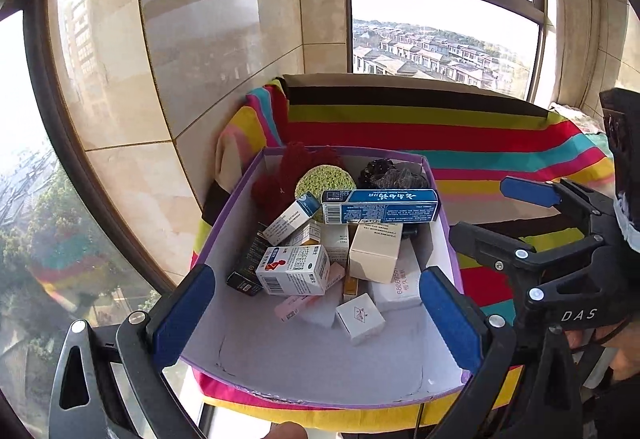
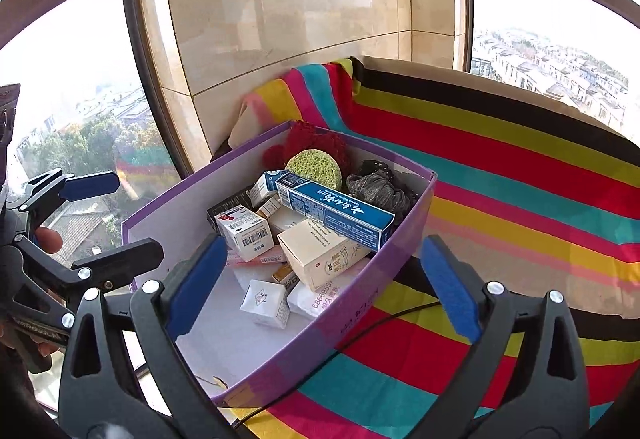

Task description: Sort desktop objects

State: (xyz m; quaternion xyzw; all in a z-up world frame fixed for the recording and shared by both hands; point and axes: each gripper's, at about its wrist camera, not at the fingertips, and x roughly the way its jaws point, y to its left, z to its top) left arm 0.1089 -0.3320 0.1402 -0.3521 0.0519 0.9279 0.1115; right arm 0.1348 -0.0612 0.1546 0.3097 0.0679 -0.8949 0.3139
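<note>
Two grippers hang above a box point(image 1: 224, 227) with purple walls. The left gripper point(image 1: 316, 315) has its blue pads wide apart and nothing between them; they frame the near part of the box. The right gripper point(image 2: 324, 291) is also spread wide and holds nothing, with one pad over the box and the other over the striped cloth point(image 2: 520, 167).

Inside the box lie many small cartons. Nearest is a small white carton point(image 1: 360, 317), behind it a white carton with a red figure point(image 1: 294, 269) and a cream carton point(image 1: 374, 253). A long blue carton point(image 1: 380, 206) lies across the pile. At the far wall are a green sponge point(image 1: 320, 181), red yarn point(image 1: 288, 171) and a dark scrunchie point(image 1: 392, 173). Beyond are a tiled wall point(image 1: 220, 39) and windows point(image 1: 444, 39).
</note>
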